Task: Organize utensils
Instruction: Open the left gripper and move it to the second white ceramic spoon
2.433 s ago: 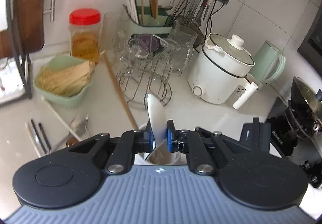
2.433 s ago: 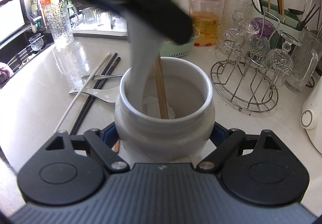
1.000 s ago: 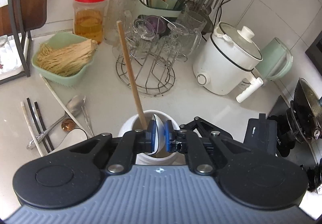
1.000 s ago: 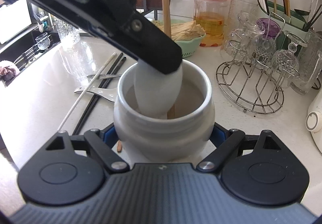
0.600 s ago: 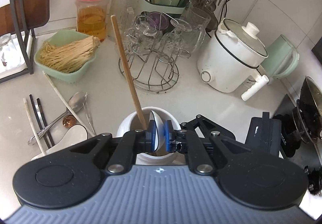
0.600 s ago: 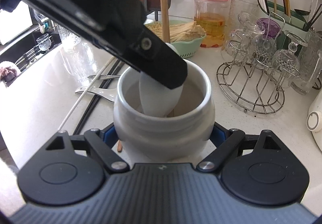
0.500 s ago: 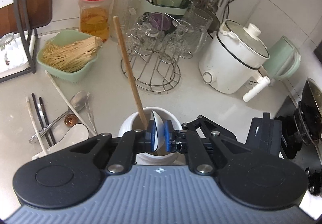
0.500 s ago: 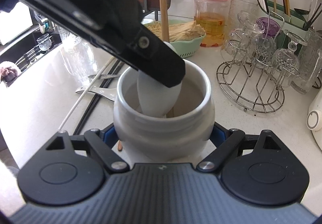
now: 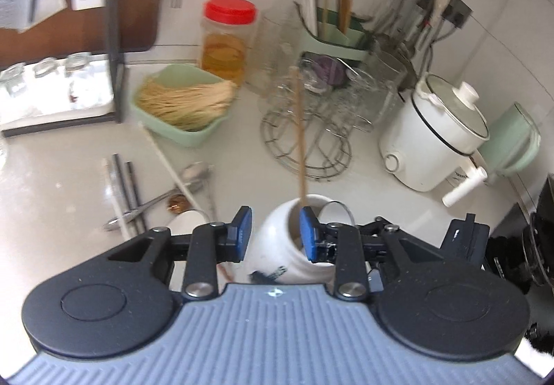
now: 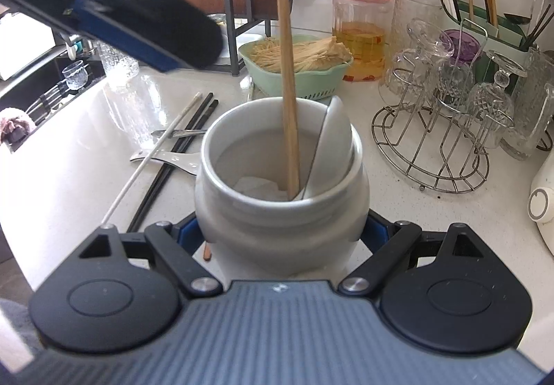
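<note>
Counter: white kitchen worktop [image 10: 398, 212], tiled wall behind.
Jar: round white ceramic crock [image 10: 280, 212] holds one wooden chopstick [image 10: 287, 73] and one white ceramic spoon [image 10: 332, 142].
Right gripper [image 10: 280, 232]: clamps the crock's sides.
Left gripper [image 9: 273, 234]: above the crock, jaws just parted, empty.
Beside crock: two black chopsticks [image 10: 180, 156].

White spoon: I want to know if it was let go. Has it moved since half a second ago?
Yes. The spoon, then upright mid-jar under the left tongs, now leans on the jar rim's far right, beside the wooden stick. The tongs have just opened, empty.
</note>
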Demonstrator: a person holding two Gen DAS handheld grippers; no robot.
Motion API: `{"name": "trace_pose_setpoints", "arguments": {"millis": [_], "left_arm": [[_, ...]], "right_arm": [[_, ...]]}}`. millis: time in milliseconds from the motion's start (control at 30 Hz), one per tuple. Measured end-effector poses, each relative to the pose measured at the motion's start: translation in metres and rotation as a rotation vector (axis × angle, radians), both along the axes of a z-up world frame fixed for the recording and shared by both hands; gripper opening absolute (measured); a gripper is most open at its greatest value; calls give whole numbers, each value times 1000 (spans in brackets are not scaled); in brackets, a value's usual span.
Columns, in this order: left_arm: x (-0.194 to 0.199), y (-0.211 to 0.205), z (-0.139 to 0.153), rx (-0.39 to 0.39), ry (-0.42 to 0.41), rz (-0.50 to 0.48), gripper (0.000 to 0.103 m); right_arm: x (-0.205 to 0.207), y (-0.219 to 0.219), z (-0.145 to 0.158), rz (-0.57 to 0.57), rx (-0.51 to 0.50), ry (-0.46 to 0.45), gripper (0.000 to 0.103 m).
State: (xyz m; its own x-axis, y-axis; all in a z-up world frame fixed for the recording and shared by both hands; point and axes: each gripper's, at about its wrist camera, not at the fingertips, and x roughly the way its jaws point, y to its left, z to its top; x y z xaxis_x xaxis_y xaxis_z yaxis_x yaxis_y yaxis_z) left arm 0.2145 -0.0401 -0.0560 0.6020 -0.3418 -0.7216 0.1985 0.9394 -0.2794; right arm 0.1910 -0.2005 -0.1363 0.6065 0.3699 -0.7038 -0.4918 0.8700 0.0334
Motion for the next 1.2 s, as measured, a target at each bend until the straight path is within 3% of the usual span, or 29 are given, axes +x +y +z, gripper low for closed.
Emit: {"name": "trace_pose_setpoints", "arguments": {"millis": [300, 467, 533, 733, 1000, 1200], "left_arm": [[-12, 43, -18, 20, 60, 127, 35], [-6, 58, -35, 84, 92, 86, 38], [0, 61, -44, 107, 99, 53, 46], [21, 60, -70, 174, 96, -75, 53], [47, 40, -104, 306, 39, -348, 55], [62, 30, -116, 335, -47, -479, 57]], "right_arm": [[1, 2, 2, -21, -14, 23, 91], [5, 4, 4, -26, -29, 51, 91], [6, 4, 4, -28, -32, 56, 91], [6, 5, 6, -48, -49, 79, 91], [6, 8, 7, -86, -61, 97, 91], [5, 8, 7, -121, -62, 100, 91]]}}
